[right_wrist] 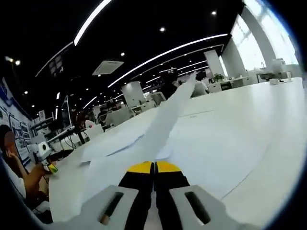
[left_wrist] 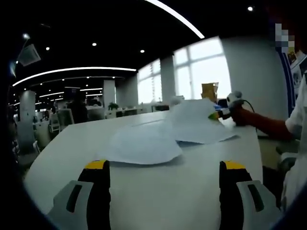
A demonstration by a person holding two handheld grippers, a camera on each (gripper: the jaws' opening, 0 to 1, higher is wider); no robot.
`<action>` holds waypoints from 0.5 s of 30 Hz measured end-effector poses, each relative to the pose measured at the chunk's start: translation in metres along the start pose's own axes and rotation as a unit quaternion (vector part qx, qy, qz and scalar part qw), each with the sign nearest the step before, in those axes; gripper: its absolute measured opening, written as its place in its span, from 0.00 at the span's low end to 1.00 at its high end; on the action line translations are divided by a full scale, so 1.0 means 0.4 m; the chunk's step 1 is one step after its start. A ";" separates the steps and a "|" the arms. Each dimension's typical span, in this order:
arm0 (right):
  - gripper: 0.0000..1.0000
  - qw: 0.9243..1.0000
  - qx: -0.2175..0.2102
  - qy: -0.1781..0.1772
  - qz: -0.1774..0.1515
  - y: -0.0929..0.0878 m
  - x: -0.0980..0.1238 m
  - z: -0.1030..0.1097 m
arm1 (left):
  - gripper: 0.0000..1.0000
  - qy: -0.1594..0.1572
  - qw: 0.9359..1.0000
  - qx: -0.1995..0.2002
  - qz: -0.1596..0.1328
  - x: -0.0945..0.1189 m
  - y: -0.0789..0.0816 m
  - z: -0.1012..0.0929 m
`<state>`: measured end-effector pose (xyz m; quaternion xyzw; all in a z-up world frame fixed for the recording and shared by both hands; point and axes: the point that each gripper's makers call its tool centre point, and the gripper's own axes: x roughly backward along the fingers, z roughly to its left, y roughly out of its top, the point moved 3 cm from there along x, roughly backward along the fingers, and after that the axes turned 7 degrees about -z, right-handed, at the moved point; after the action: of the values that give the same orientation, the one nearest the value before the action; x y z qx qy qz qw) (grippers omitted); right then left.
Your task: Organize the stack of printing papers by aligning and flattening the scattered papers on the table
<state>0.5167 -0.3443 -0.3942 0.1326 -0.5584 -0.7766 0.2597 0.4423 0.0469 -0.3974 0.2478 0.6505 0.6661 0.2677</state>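
Gripping one sheet (right_wrist: 165, 120) edge-on, the right claw (right_wrist: 154, 167) is clenched on paper, which lifts toward 12 o'clock in the right gripper view. The left claw (left_wrist: 164, 168) hangs released, jaws wide apart, low over the table (left_wrist: 168, 196). In the left gripper view two more papers (left_wrist: 144, 146) lie overlapped, slightly domed (not flat), at 12 o'clock ahead of it. To do this well, I'd carry the held sheet over the others w/o dragging, square corners, then press flat w/ the open claw. Around: a brown box (left_wrist: 209, 91) at 1 o'clock behind the papers, office desks and chairs far back, nothing blocking the table btw the claws.
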 end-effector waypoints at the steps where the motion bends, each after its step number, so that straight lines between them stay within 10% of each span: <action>1: 0.00 1.000 0.001 -0.002 0.003 0.008 0.007 0.000 | 0.96 -0.001 1.000 0.005 0.000 0.001 0.002 0.002; 15: 0.00 0.996 0.059 -0.017 0.060 0.197 0.066 0.038 | 0.95 -0.017 1.000 0.025 0.002 -0.017 0.084 -0.003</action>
<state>0.5073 -0.3657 -0.3130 0.1007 -0.6146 -0.7276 0.2876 0.4454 0.0410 -0.3636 0.2669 0.6618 0.6457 0.2716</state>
